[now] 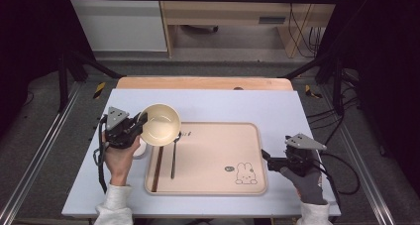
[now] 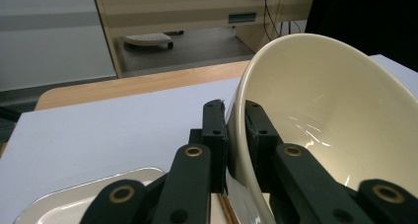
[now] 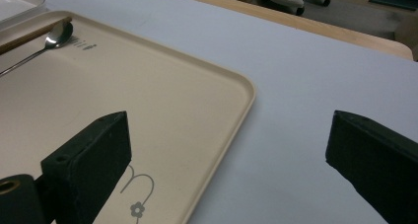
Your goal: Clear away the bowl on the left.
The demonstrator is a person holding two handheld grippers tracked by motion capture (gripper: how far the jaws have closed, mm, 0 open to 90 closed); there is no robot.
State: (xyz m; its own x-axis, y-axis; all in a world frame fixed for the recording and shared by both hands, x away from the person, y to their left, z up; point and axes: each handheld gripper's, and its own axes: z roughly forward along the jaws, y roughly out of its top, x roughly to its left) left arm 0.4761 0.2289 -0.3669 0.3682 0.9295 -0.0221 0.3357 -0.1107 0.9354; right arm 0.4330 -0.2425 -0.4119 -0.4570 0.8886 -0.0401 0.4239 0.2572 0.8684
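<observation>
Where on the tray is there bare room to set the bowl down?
The tray is bare across its middle and right, between the spoon and the rabbit print. Its left edge is crowded: chopsticks and spoon lie there. The left gripper holds the bowl by its rim above that corner.

- The bowl (image 1: 160,124) is showing a glossy cream inside and out, with pale glints on its inner wall (image 2: 320,125).
- The tray (image 1: 213,185) is wearing a matt beige, printed with a small rabbit outline (image 1: 246,173) in dark lines and a little flower mark (image 3: 137,209).
- The spoon (image 1: 174,155) is shining silver; the chopsticks (image 1: 157,168) are lying dark brown beside it.
- The mat (image 1: 277,108) is spreading pale lavender-grey over a light wood table (image 1: 203,83).
- The left gripper (image 1: 138,123) and right gripper (image 1: 265,155) are showing black jaws with brass-coloured rivets and grey top plates.
- The dish (image 2: 64,204) beside the tray is looking white.
- The sleeves (image 1: 115,202) are looking off-white, and the glove (image 1: 309,185) is looking grey.
</observation>
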